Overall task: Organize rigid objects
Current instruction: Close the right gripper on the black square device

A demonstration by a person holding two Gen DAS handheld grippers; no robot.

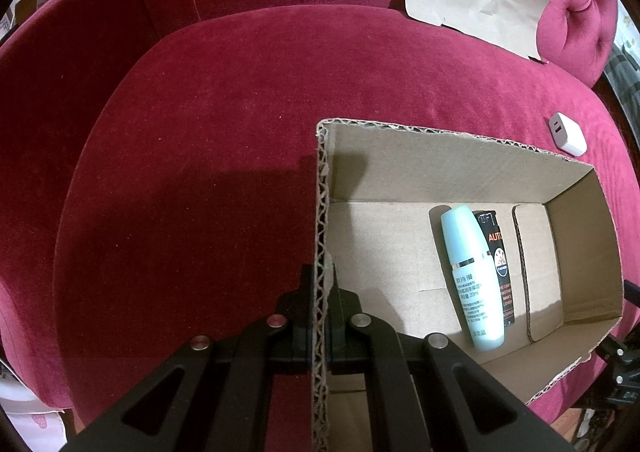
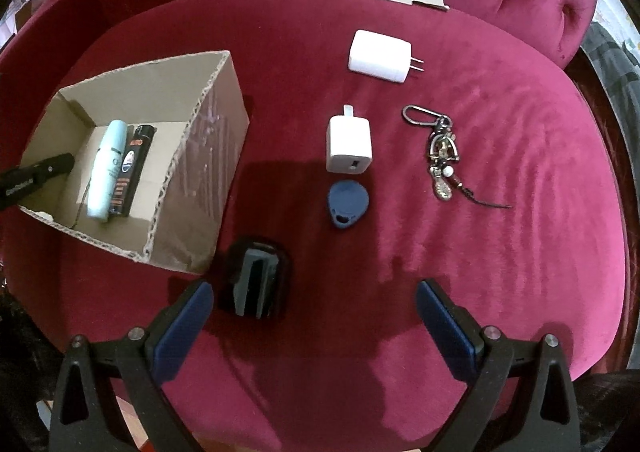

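the box [image 2: 132, 155] sits open on the red seat [image 2: 440, 272], a pale bottle [image 2: 106, 171] and a black lighter [image 2: 130, 171] lying side by side inside it. the left gripper [image 1: 320, 292] is clamped on the box's wall. right of the box lie a black case [image 2: 256, 280], a blue fob [image 2: 347, 201], two white chargers [image 2: 350, 143] [image 2: 378, 55] and, farthest, a keychain [image 2: 442, 155]. the right gripper [image 2: 316, 312] hangs above the seat near the case, fingers wide apart, holding nothing.

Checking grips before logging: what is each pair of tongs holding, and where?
The left tongs clamp the cardboard box by its side wall's top edge. The right tongs are open, holding nothing.
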